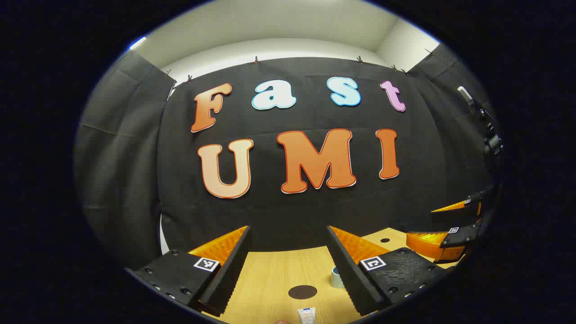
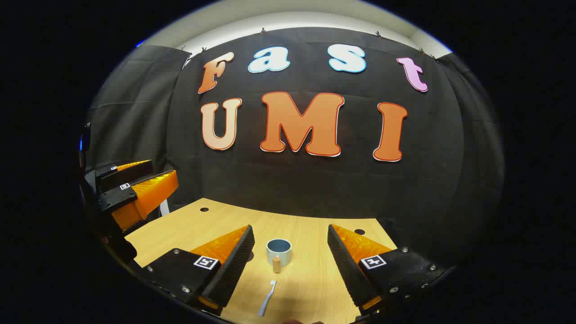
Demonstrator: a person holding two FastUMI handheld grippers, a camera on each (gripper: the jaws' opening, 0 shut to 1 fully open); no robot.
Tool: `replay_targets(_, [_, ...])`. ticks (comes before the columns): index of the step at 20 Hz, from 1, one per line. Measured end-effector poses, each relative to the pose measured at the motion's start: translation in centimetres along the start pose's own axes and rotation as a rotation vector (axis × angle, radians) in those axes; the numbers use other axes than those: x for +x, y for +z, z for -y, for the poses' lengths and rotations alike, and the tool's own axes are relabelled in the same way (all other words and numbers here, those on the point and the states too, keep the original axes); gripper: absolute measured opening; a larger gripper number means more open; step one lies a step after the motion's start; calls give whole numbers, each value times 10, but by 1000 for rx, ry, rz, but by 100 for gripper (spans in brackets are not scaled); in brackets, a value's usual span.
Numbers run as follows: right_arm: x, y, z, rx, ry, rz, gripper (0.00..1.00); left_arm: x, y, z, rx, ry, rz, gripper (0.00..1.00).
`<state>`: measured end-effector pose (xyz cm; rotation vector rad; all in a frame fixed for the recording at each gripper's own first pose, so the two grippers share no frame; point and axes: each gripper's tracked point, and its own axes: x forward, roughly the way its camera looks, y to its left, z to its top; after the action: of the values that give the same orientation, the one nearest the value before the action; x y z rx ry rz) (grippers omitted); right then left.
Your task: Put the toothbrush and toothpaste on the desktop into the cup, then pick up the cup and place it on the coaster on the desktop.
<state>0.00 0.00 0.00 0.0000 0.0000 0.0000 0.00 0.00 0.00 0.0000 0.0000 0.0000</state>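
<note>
In the left gripper view my left gripper [image 1: 288, 228] is open above the wooden desktop [image 1: 270, 279], holding nothing. Between its fingers lie a dark round coaster [image 1: 302, 292] and, nearer, the white toothpaste tube [image 1: 306, 315], cut off by the edge. The cup [image 1: 335, 276] peeks out from behind the right-hand finger. In the right gripper view my right gripper [image 2: 290, 227] is open and empty too. The pale cup [image 2: 278, 251] with a blue inside stands upright between its fingers. A white toothbrush [image 2: 267, 298] lies flat on the desktop [image 2: 315, 279], nearer than the cup.
The right gripper [image 1: 423, 224] hangs at the far right of the left gripper view, and the left gripper [image 2: 162, 173] at the far left of the right gripper view. A small cork-coloured peg [image 2: 276, 264] stands against the cup's front. The desk ends at the black cloth wall.
</note>
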Motion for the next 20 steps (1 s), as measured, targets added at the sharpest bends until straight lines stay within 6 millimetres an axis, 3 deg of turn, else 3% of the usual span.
replay_targets(3, [5, -4, -6, -11, -6, -22, 99, 10, -12, -6, -6, -5, -24, 98])
replay_targets(12, [18, 0, -18, -11, 16, -22, 99, 24, -19, -8, -30, -12, -24, 98])
replay_targets(20, [28, -36, -15, -2, 9, -141, 99, 33, -22, -11, -21, -11, -29, 98])
